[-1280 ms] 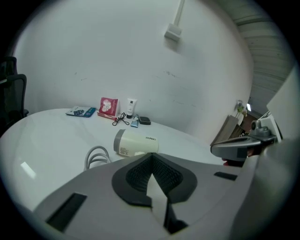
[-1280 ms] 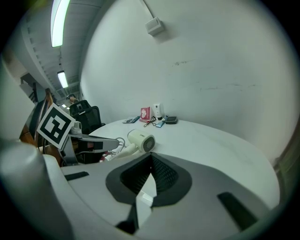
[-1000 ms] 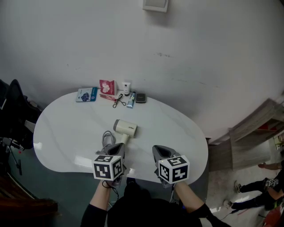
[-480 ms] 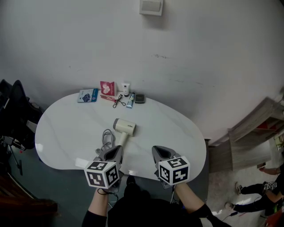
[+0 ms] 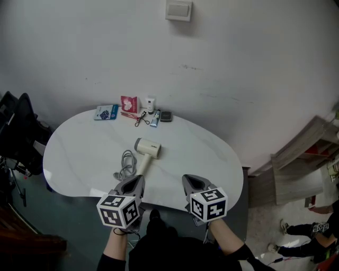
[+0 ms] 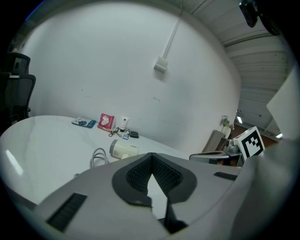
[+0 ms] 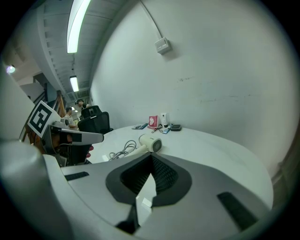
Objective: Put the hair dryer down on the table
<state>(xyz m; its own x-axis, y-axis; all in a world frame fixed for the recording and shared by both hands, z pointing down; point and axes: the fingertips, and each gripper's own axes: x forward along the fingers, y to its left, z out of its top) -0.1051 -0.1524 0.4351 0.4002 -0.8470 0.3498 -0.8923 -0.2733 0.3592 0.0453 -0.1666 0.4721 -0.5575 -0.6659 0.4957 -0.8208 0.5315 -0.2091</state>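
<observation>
The white wall [image 5: 238, 63] fills the top of your head view, with a pale switch plate [image 5: 178, 10] high up on it. Below it sits the rounded white table [image 5: 79, 159], and a black chair [image 5: 21, 132] stands off its left end.

Down at the near edge you've got both tools side by side. Your left gripper [image 5: 135, 182] has its jaws pressed together with nothing between them. Your right gripper [image 5: 192, 181] shows the same in its own view: jaws together, nothing pinched. Each marker cube sits just above your wrists, and both claws point in over the tabletop.

The hair dryer [image 5: 147, 148] is down on the table, lying on its side near the middle. Its cream barrel is farther from you and its handle angles back toward your left gripper. Neither claw touches it; the left one is the nearer, just short of the handle's end, and the right one is off to the side. Its grey cord [image 5: 125, 165] lies in loose loops on the tabletop just left of the handle.

Along the far edge, by the wall, there's a row of little things: a blue packet [image 5: 106, 112], a pink packet [image 5: 128, 104], a small white bottle [image 5: 151, 104], a blue tube [image 5: 154, 122] and a dark compact [image 5: 166, 116], all well apart from the dryer
</observation>
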